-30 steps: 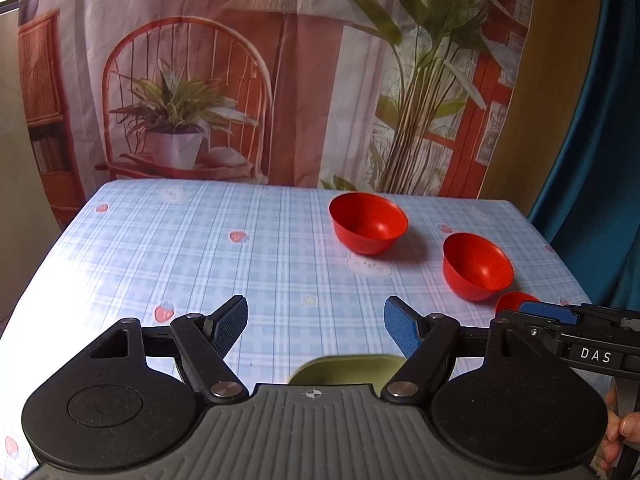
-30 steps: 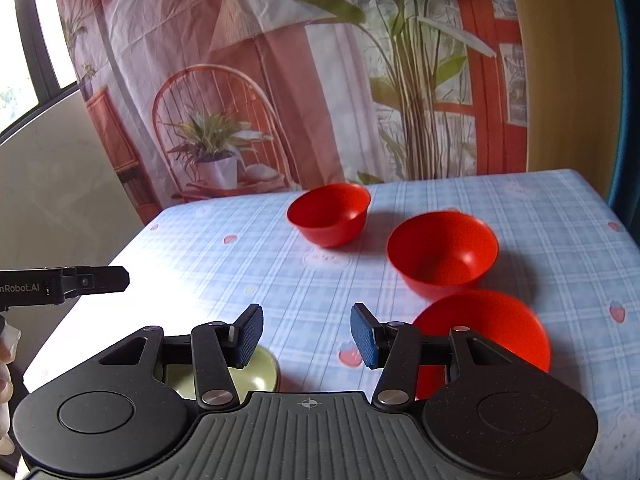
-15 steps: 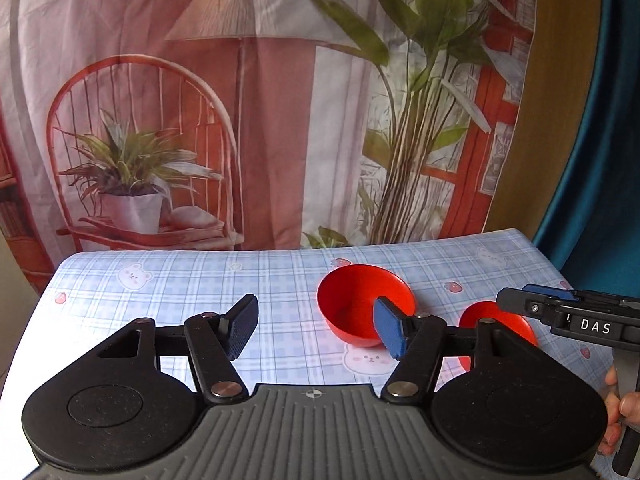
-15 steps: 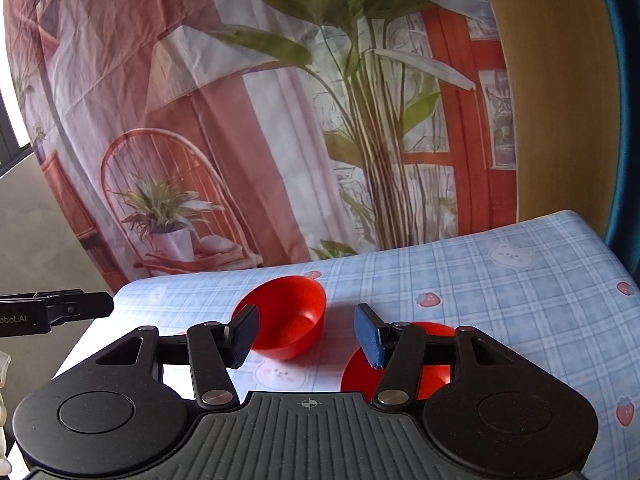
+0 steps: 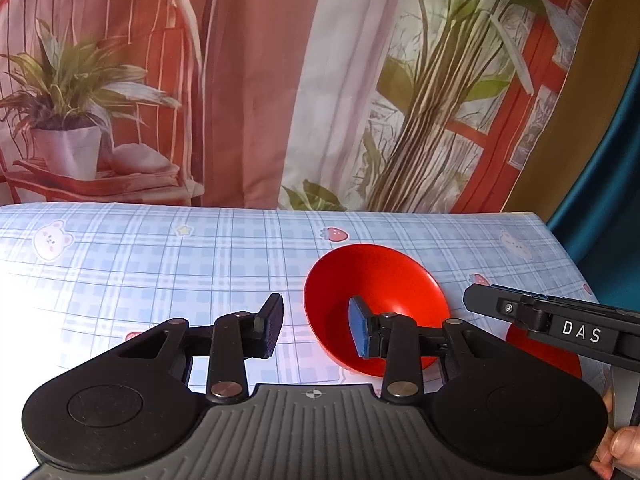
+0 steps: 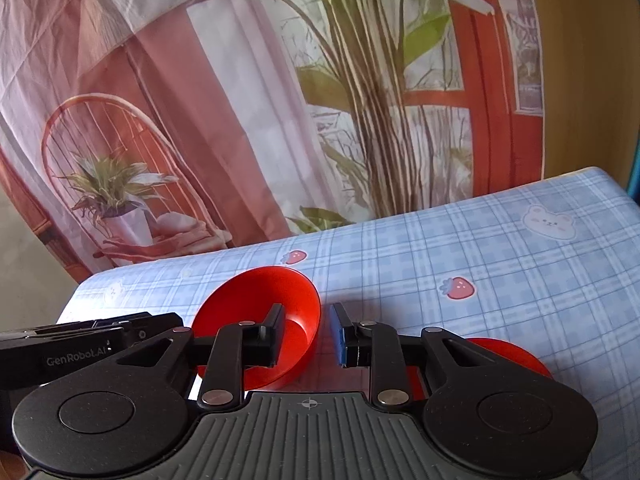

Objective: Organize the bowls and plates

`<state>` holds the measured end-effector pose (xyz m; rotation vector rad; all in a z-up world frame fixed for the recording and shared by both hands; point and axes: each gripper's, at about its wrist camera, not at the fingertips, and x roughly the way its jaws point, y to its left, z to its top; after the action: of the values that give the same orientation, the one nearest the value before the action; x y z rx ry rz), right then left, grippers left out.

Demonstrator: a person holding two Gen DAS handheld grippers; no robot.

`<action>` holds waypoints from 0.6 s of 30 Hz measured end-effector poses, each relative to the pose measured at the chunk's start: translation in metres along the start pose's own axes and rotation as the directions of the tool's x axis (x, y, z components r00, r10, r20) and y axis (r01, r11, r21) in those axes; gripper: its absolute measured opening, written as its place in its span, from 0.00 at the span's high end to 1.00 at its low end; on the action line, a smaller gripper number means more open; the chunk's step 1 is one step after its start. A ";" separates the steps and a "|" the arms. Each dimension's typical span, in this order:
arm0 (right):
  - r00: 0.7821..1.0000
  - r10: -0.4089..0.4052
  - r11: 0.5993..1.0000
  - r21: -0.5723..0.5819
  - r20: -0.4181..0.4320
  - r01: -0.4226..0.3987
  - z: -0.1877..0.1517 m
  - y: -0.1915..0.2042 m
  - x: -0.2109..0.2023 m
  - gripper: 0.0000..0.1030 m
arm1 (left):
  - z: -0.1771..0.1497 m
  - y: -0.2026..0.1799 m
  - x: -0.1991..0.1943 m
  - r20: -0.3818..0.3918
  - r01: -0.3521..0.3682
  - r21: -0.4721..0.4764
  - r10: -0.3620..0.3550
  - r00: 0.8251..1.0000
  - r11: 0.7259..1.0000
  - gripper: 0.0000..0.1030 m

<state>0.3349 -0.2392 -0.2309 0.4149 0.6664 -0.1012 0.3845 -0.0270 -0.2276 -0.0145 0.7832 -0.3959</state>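
Both my grippers, left (image 5: 316, 330) and right (image 6: 307, 334), have fingers apart, gripping nothing. I see each straddling the rim of the bowl (image 5: 376, 304) on the table (image 5: 160, 248), the plate (image 6: 508, 354) just beside.

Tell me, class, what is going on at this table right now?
A person holds a two-finger tool in each hand over a blue checked tablecloth and is sorting red bowls. Both the left tool and the right tool are open and hold nothing. Each straddles the rim of the far red bowl, from opposite sides, with one finger over its hollow. A second red bowl sits nearer, partly hidden behind the right tool. Nothing has been lifted yet.
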 end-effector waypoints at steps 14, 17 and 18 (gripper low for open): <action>0.996 0.008 0.999 0.035 -0.084 -0.005 -0.004 -0.006 0.036 0.87 | -0.013 0.008 0.028 -0.058 0.060 -0.003 -0.060 0.997 0.998 0.85; 0.996 0.019 0.999 0.038 -0.092 -0.015 -0.006 -0.006 0.037 0.93 | -0.015 0.006 0.026 -0.056 0.062 0.008 -0.061 0.997 0.998 0.85; 0.995 0.016 0.999 0.038 -0.094 -0.013 -0.006 -0.005 0.036 0.93 | -0.015 0.006 0.025 -0.057 0.060 0.009 -0.059 0.997 0.998 0.85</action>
<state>0.3584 -0.2399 -0.2596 0.4625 0.7550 -0.0807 0.3917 -0.0280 -0.2562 -0.0166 0.8386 -0.4584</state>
